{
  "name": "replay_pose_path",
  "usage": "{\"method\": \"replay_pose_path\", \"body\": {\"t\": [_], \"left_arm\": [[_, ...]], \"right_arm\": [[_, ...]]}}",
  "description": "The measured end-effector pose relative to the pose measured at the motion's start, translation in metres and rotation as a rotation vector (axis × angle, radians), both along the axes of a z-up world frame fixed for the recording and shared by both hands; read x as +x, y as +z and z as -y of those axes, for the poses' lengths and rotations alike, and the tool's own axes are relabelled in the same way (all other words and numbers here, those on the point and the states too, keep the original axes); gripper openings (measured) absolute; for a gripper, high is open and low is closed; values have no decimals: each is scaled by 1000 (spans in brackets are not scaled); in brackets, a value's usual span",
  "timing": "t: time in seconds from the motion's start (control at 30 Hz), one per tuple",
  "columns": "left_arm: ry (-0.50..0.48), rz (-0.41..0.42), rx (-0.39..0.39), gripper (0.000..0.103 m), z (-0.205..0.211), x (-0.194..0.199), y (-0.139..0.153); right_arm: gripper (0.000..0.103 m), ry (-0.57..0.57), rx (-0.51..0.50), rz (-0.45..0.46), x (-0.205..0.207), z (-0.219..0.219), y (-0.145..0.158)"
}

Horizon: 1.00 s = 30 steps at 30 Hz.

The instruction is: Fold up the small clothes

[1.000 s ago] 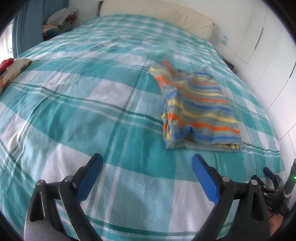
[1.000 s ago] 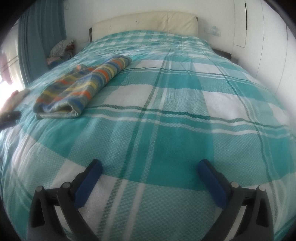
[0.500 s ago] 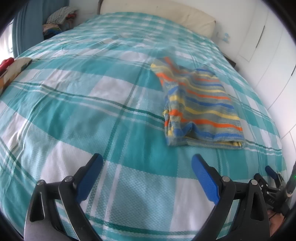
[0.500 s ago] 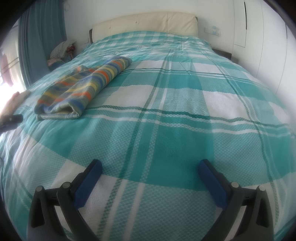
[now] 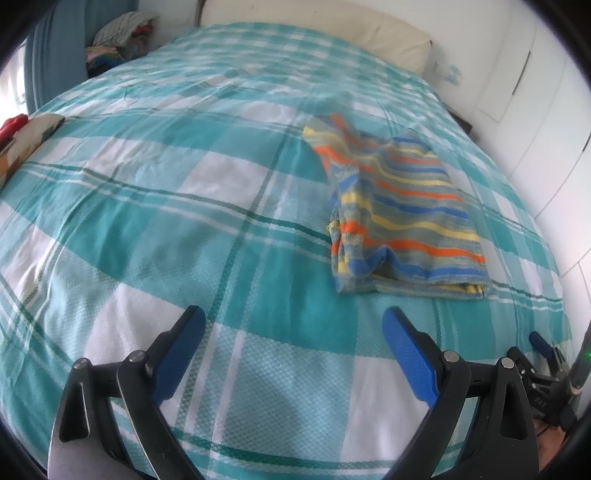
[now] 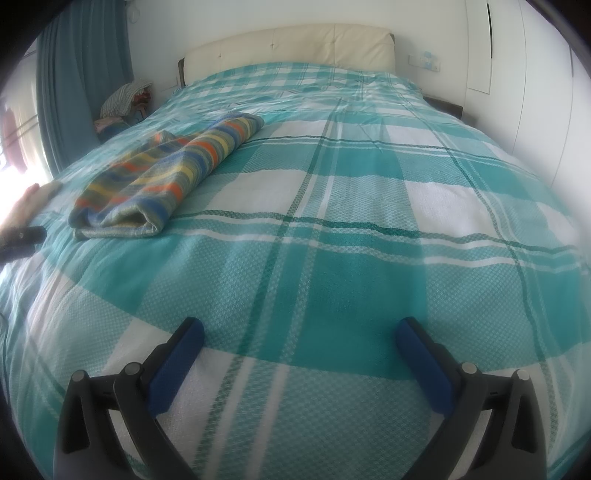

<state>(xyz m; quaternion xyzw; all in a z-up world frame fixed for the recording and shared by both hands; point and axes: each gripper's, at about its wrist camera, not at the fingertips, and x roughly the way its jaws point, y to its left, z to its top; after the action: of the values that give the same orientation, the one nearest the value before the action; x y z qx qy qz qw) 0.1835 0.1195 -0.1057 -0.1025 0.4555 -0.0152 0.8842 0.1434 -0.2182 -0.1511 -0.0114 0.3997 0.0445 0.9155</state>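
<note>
I am holding the left gripper (image 5: 293, 325) over the teal plaid bedspread (image 5: 184, 221) with its jaws standing wide apart and gripping nothing, and the blue pads (image 5: 406, 354) are hanging above bare cloth. The striped garment (image 5: 402, 218) is lying folded on the bedspread, ahead of this gripper and off to its right, well clear of the fingertips. Its nearest edge is showing as a thick doubled fold, and its far end is reaching toward the cream headboard (image 5: 332, 33). On the side of the garment away from the wardrobes, I am seeing a broad stretch of open bedspread running out to the bed's edge, where a patterned cushion (image 5: 29, 136) is sitting. Past the garment's other side, the bedspread is dropping off close to the white wardrobe doors (image 5: 535, 92). I am keeping the right gripper (image 6: 299, 339) over the bedspread too, jaws spread wide and empty. In the right wrist view the striped garment (image 6: 166, 173) is lying far off to the left, with wide uncluttered plaid between it and the wardrobe-side bed edge. A hand (image 6: 22, 206) is showing just beyond the garment at the frame's left rim.
</note>
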Motion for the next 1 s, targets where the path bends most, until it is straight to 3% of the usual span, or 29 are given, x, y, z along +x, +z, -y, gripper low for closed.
{"method": "replay_pose_path", "body": {"t": [0.87,1.0], "left_arm": [[-8,-10,-7,97,-2,0,-1],[-44,-23,-60,97,-17,7,10]], "right_arm": [[103,-1,3,0,0,0,0],[103,9,4,-48,4,-2,9]]}}
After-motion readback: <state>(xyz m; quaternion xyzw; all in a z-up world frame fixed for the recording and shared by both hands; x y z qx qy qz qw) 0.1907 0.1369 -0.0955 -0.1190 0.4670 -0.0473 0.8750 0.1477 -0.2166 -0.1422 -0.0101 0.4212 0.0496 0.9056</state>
